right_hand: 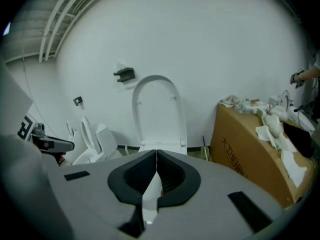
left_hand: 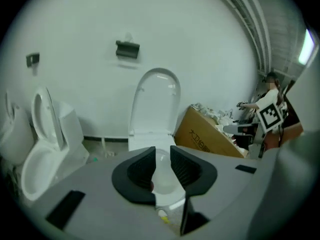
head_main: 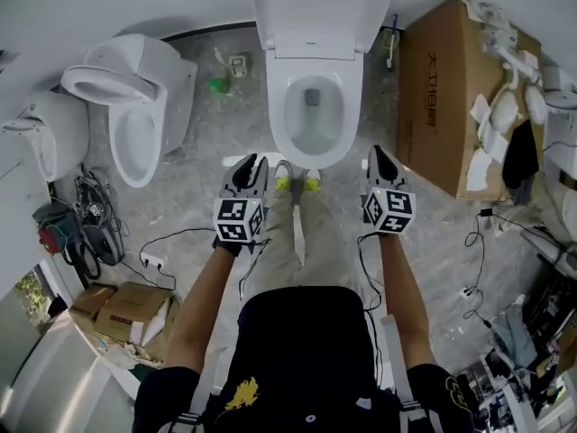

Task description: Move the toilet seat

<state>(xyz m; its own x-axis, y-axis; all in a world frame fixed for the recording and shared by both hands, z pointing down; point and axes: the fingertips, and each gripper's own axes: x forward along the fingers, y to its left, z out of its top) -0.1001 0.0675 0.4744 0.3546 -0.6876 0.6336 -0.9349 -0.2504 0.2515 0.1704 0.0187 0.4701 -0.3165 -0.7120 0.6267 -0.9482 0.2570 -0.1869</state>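
Observation:
A white toilet [head_main: 311,115] stands against the wall right in front of me. Its seat and lid [head_main: 314,9] are tipped up against the wall, and the bowl is uncovered. The upright seat [left_hand: 155,101] shows in the left gripper view, and the same seat [right_hand: 156,109] in the right gripper view. My left gripper [head_main: 248,168] hovers short of the bowl's front left, its jaws a little apart with nothing between them [left_hand: 162,153]. My right gripper [head_main: 375,159] hangs at the bowl's front right, jaws pressed together and empty [right_hand: 156,155]. Neither touches the toilet.
A second toilet [head_main: 135,106] with its seat raised stands to the left. A large cardboard box [head_main: 442,88] with white packing on top sits close on the right. Cables and tools [head_main: 90,228] lie at the left, and small boxes [head_main: 126,309] beside my left arm.

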